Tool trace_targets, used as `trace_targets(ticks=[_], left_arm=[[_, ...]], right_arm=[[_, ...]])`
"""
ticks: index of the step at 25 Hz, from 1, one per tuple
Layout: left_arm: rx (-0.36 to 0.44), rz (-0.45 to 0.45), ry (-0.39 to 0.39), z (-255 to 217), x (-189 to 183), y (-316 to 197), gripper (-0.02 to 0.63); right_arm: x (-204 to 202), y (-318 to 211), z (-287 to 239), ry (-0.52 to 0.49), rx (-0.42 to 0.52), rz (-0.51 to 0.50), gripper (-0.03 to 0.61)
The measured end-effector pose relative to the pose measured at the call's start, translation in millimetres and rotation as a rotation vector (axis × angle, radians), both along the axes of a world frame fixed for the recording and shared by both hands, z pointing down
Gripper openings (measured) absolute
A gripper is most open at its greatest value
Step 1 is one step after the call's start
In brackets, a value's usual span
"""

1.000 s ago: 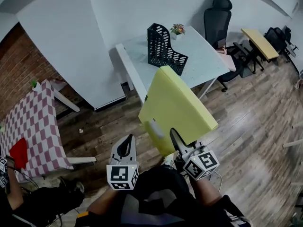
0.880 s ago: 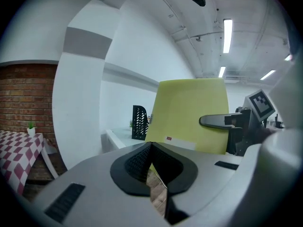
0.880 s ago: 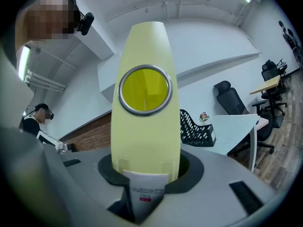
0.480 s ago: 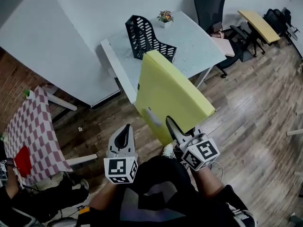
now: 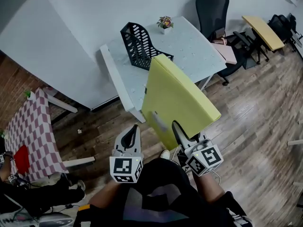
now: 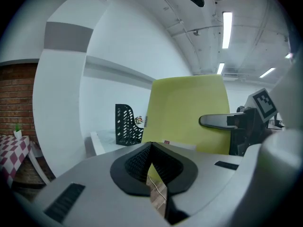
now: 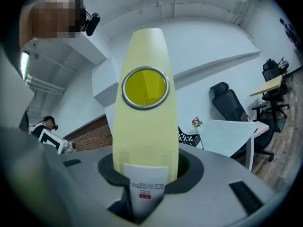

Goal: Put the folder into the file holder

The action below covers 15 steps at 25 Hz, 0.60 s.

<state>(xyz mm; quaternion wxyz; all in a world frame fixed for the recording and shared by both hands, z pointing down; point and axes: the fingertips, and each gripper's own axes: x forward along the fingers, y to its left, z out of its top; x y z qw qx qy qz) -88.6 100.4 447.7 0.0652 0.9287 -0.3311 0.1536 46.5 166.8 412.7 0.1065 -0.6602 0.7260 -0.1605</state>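
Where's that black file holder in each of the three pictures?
Head view: file holder, upper centre, on white table.
Left gripper view: file holder, left of yellow folder.
Right gripper view: file holder, peeking right of yellow folder.
Shared landmark: yellow folder.

floor: wood planks (image 5: 258, 126) | left: brick wall (image 5: 12, 79), checkered table (image 5: 31, 122) | ahead: white table (image 5: 194, 48), black office chair (image 5: 210, 8) | overhead: strip lights (image 6: 227, 30)

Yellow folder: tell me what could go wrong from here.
1. Only the right gripper holds the yellow folder, by its low end. The long part overhangs, so it could swing or slip. The left gripper is shut and empty, giving no support.
2. The file holder stands on the table beside a small plant; a misaimed push might shove either.
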Motion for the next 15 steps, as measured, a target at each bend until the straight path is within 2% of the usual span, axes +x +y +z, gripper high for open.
trace_targets(ticks=[8, 15], left_arm=[[-0.018, 0.074, -0.006, 7, 44, 1, 0.005], [-0.053, 0.156, 0.006, 19, 92, -26, 0.005]], right_arm=[[45, 13, -17, 0.011, 0.046, 0.079, 0.152], [77, -10, -25, 0.017, 0.057, 0.127, 0.152]])
